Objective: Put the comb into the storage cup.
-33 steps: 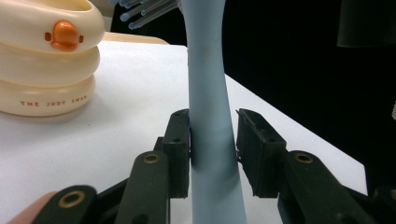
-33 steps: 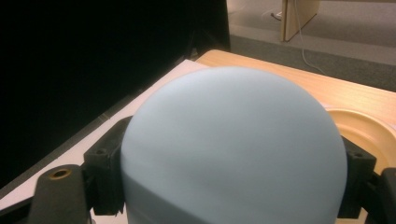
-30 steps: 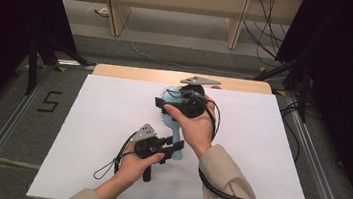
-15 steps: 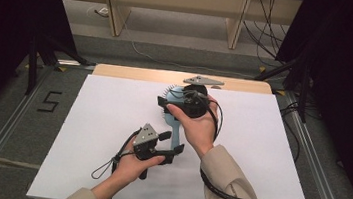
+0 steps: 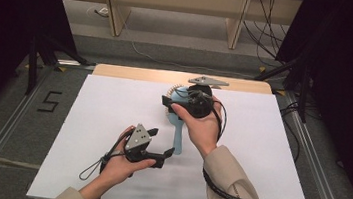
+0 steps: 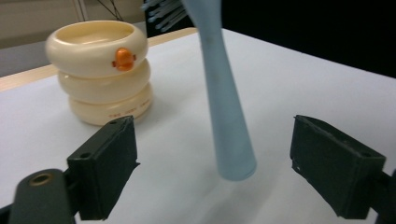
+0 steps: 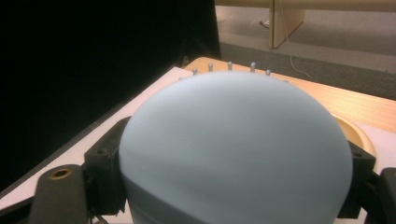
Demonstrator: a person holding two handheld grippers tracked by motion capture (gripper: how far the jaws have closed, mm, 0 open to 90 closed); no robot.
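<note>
On the white table (image 5: 86, 119), seen from the high view, a person's two forearms come in from the bottom edge, each hand holding a black two-jaw gripper. Both sleeves are tan. The right forearm angles up toward the far middle of the table, and the right hand (image 5: 204, 128) wraps the right gripper (image 5: 170, 104) from below with its grey three-cornered plate toward the far edge. Its jaws point to the left and clamp the broad rounded head of a pale blue hairbrush (image 5: 179, 132); in the right gripper view the smooth back of the brush head (image 7: 233, 149) sits squeezed between the two black jaws, with bristle tips showing past its far rim. The brush handle slopes down from that grip toward the person, and its end rests on the table.

Nearer the person, the left hand (image 5: 119, 166) holds the left gripper (image 5: 168, 155) low and roughly level, pointing right toward the handle's end. Its jaws have just been opening and stand wide apart; in the left gripper view the handle tip (image 6: 231, 140) stands between them, touching neither pad.

Beyond the handle in that view stands a cream stack of three rings (image 6: 100, 74), with a small orange button on the top ring.
</note>
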